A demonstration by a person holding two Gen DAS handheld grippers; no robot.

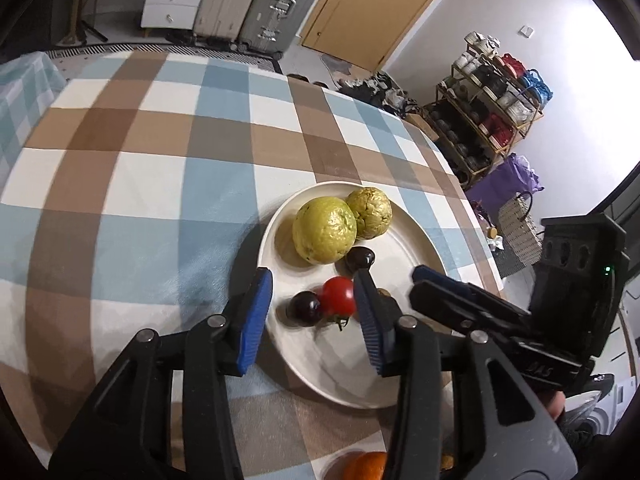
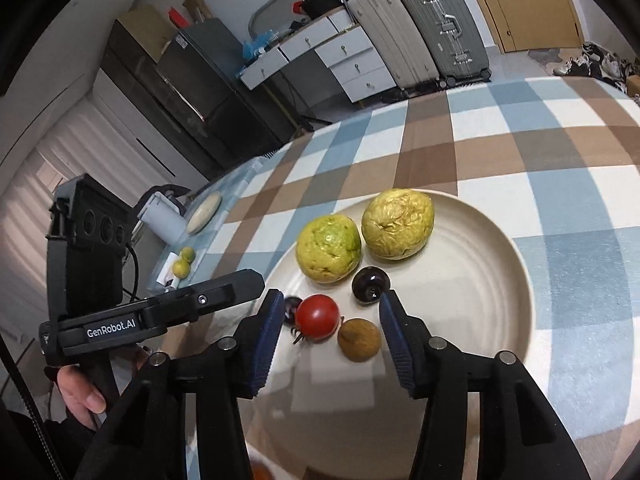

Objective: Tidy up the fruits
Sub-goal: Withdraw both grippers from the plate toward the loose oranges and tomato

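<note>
Fruits lie loose between both parted, empty claws: left claw (image 1: 316,312) straddles the tomato (image 1: 339,295), right claw (image 2: 328,336) the brown fruit (image 2: 359,339). Crowded together on the plate (image 1: 404,236), a nudged tomato might roll onto the desk (image 1: 160,200).

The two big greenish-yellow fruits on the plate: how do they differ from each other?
The smoother fruit has a greener, fairly even skin; the wrinkled fruit is yellower, with deep creases and dents. In the right wrist view the smoother fruit lies nearer the red tomato, and the wrinkled fruit sits farther back, toward the rim. Both are roundish, far bigger than the small fruits, and rest side by side on the cream plate, about touching.
</note>
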